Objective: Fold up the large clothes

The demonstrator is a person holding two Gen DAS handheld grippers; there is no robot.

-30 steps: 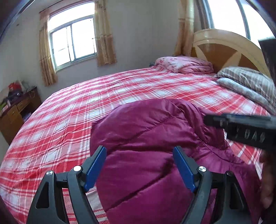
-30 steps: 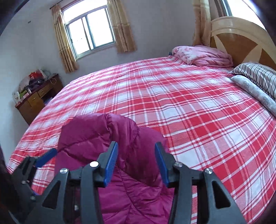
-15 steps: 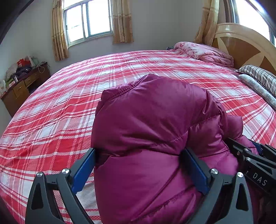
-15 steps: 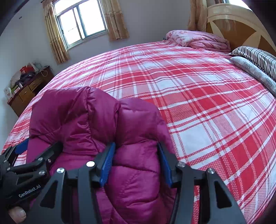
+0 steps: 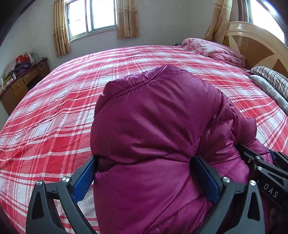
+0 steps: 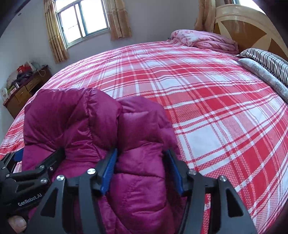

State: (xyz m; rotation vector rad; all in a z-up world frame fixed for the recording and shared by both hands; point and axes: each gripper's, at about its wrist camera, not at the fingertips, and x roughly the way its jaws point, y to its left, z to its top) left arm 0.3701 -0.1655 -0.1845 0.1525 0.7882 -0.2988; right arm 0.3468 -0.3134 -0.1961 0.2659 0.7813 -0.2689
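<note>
Here I count one jacket (image 5: 154, 129), magenta and puffy, bunched up on the near side of the bed (image 5: 59, 115), which has a red-and-white plaid cover. There are two hand-held grippers, one in each of my hands. My left hand-held gripper (image 5: 145, 178) has its blue pads spread wide around a thick fold of the jacket; the pads press into the padding on both sides, so it grips the jacket. My right hand-held gripper (image 6: 142, 171) does the same with a narrower roll of the fabric, pads set closer together and sunk into it.

Both point forward across the bed toward the far wall, held low and roughly level, side by side. In the left view the right one shows at the lower right edge, touching the jacket; in the right view the left one (image 6: 19, 171) shows at the lower left, and one fingertip of my hand (image 6: 17, 223) peeks out under it.

Beyond that: one folded pink quilt (image 5: 214, 48) by the one headboard (image 5: 255, 48), two pillows to the right, one striped (image 6: 266, 59) and one pale patterned (image 6: 264, 75), just beside each other. One wooden dresser (image 5: 19, 86) stands left of the bed with clutter on top. One window (image 5: 91, 16) is in full view, with two curtains.
</note>
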